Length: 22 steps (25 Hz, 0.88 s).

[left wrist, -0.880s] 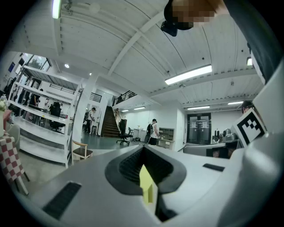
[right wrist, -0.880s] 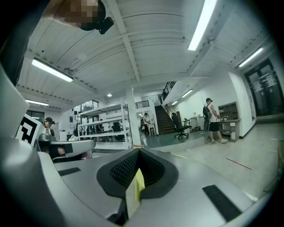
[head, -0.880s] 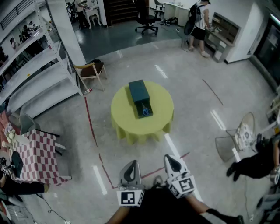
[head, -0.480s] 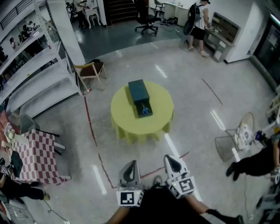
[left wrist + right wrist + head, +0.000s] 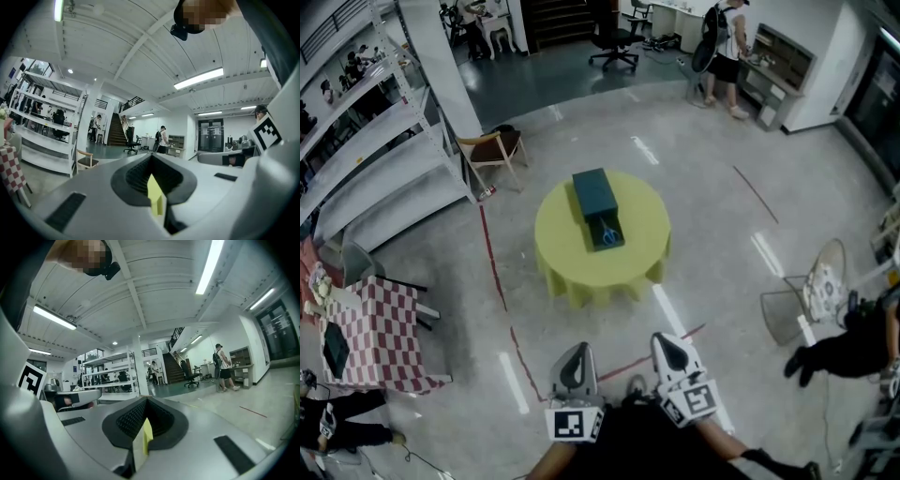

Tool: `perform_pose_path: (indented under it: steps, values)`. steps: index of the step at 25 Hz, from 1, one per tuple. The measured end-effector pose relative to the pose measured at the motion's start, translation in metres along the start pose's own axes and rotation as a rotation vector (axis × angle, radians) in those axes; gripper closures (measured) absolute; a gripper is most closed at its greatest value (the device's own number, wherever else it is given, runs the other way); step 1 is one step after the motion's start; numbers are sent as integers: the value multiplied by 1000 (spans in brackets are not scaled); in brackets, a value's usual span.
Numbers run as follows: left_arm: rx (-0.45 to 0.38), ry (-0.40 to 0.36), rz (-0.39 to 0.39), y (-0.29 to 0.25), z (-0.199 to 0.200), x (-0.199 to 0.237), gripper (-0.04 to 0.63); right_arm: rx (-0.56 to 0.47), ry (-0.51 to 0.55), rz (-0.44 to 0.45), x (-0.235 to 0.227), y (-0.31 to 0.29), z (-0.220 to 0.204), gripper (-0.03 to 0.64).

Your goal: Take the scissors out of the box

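- Two tongs, left gripper (image 5: 577, 352) and right gripper (image 5: 668, 340), jaws together, empty, well apart from table (image 5: 567, 267).
- Scissors (image 5: 608, 234) lie in box (image 5: 594, 192), mid-table; removal not started, all left.

I'm looking into a big open lab or studio hall. It has a polished concrete floor (image 5: 722, 216) marked with red tape lines (image 5: 495, 267) and tall white shelving racks (image 5: 384, 159) along one side. A staircase (image 5: 114, 133) rises at the back, and strip lights (image 5: 198, 78) hang on a white ribbed ceiling. An office chair (image 5: 614, 42) stands near staged pieces: a round yellow-draped worktop (image 5: 572, 258) and a checked-cloth table (image 5: 389, 342).
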<state>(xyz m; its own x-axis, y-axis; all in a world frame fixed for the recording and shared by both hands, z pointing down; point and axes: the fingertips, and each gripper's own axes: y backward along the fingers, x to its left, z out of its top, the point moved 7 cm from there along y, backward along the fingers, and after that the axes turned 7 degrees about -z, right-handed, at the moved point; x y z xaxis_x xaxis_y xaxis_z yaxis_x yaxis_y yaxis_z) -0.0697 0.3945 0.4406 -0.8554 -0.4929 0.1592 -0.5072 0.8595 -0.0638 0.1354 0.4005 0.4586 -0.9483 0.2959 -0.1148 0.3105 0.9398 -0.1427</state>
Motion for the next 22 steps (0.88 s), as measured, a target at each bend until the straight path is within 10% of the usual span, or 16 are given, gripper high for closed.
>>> perform_pose_path:
  steps: [22]
  values:
    - [15,-1,101,-41,-30,-59,597,54,2,99,-74,-4,-23,618]
